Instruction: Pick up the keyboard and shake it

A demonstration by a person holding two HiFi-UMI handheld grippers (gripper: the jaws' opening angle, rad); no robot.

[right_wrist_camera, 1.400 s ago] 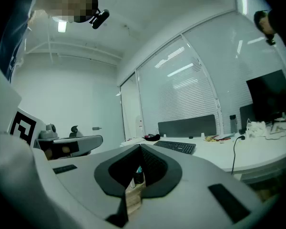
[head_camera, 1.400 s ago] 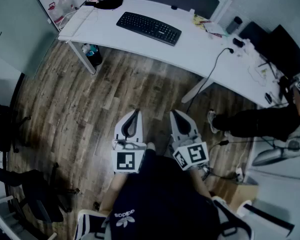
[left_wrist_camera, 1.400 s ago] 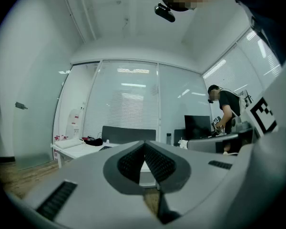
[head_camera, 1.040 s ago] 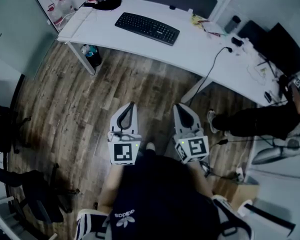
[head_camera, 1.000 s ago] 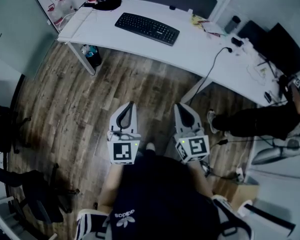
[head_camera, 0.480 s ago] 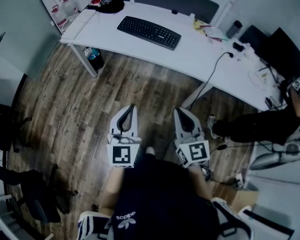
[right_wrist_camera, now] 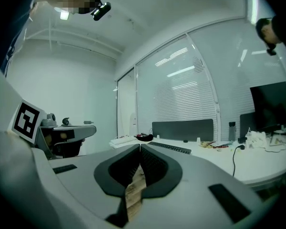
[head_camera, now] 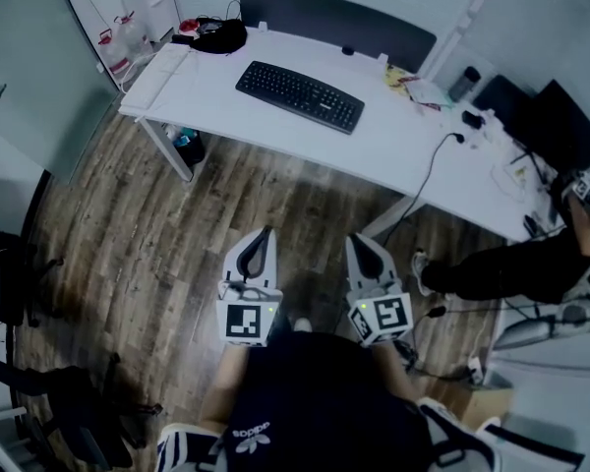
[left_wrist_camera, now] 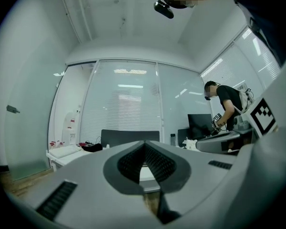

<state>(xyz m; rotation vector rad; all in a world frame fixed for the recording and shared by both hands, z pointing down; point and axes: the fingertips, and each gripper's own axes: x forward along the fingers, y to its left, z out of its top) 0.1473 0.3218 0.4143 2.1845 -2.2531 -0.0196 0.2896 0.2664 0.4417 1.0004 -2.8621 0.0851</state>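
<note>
A black keyboard (head_camera: 299,96) lies on the white surface (head_camera: 393,141) above a wood floor (head_camera: 128,224). The left gripper (head_camera: 266,231) and right gripper (head_camera: 355,239), both closed and empty, hang short of the surface. Only the gripper views show the blinds (left_wrist_camera: 119,113) behind the surface.

My left gripper (left_wrist_camera: 144,144) has its jaws pressed together, nothing between them. Beyond them stands a white desk (left_wrist_camera: 62,152) backed by a dark panel (left_wrist_camera: 128,136); a person (left_wrist_camera: 227,101) stands at right.
</note>
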